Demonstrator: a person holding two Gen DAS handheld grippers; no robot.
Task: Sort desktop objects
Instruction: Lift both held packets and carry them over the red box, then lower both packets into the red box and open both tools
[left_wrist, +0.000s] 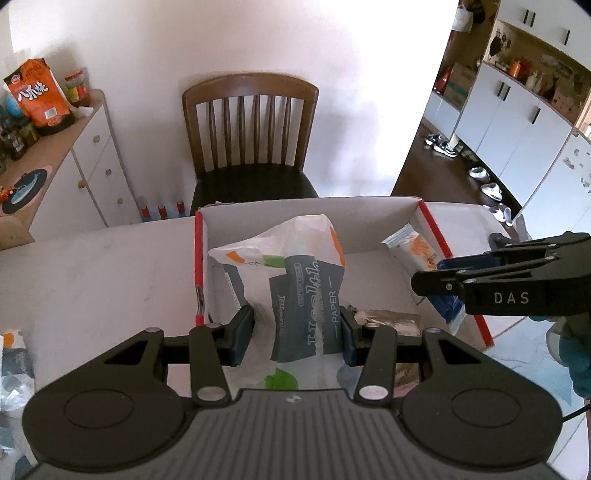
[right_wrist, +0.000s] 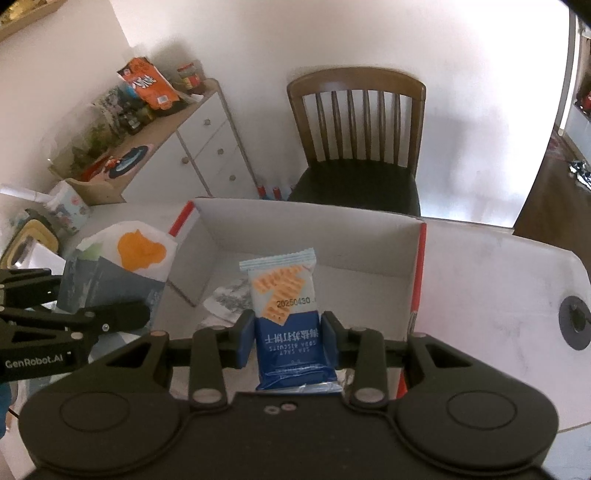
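Observation:
My left gripper (left_wrist: 297, 332) is shut on a white and grey tissue paper pack (left_wrist: 295, 288) and holds it over the near left part of an open white cardboard box with red edges (left_wrist: 314, 210). My right gripper (right_wrist: 288, 338) is shut on a blue and white soda biscuit packet (right_wrist: 288, 317) and holds it above the same box (right_wrist: 369, 236). The right gripper also shows in the left wrist view (left_wrist: 439, 280) with the biscuit packet (left_wrist: 413, 247). The left gripper shows in the right wrist view (right_wrist: 122, 314) with the tissue pack (right_wrist: 118, 273).
A crumpled wrapper (right_wrist: 229, 299) lies on the box floor. A wooden chair (left_wrist: 251, 136) stands behind the white table (left_wrist: 92, 273). A white cabinet with snacks (left_wrist: 44, 96) is at the left. More packets (left_wrist: 14, 365) lie at the table's left edge.

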